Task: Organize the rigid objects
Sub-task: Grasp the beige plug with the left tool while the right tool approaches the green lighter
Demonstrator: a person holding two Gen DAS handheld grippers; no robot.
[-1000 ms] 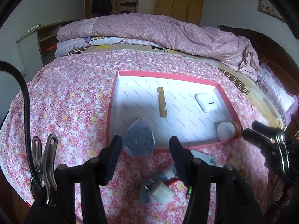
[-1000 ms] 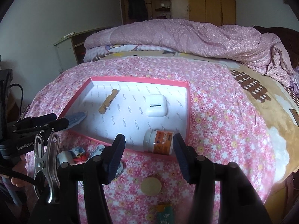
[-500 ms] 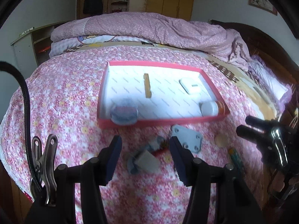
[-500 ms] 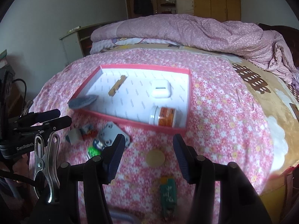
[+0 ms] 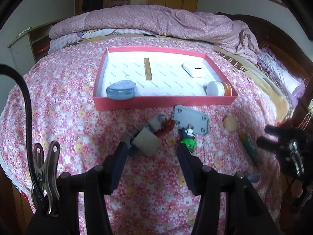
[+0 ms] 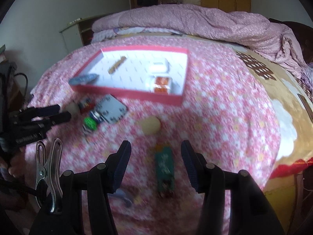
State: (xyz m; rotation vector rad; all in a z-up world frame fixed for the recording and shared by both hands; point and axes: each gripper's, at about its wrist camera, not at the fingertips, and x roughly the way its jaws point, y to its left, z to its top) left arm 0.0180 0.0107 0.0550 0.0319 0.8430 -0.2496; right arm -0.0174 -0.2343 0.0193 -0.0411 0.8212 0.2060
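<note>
A red-rimmed white tray [image 5: 164, 102] [image 6: 125, 93] lies on the flowered bed. It holds a blue round tin [image 5: 120, 90], a wooden strip [image 5: 147, 71], a white case [image 5: 194, 69] and an orange jar [image 5: 219, 88]. In front of it lie a white plug [image 5: 145, 142], a grey plate [image 5: 190, 119] [image 6: 111, 110], a green toy [image 5: 188, 138] [image 6: 90, 123], a tan disc [image 5: 230, 124] [image 6: 151, 125] and a green stick [image 5: 250, 146] [image 6: 164, 170]. My left gripper [image 5: 151, 154] is open above the plug. My right gripper [image 6: 155, 156] is open over the green stick.
A folded pink quilt [image 5: 156, 22] lies at the head of the bed. A dark wooden bed frame [image 5: 277, 39] runs along the right. A cabinet [image 5: 25, 43] stands at the left. The bed's front edge is just below both grippers.
Both grippers have pulled back from the tray toward the bed's front edge. The blue tin now lies in the tray's near left corner. The loose objects in front of the tray have come into view.
</note>
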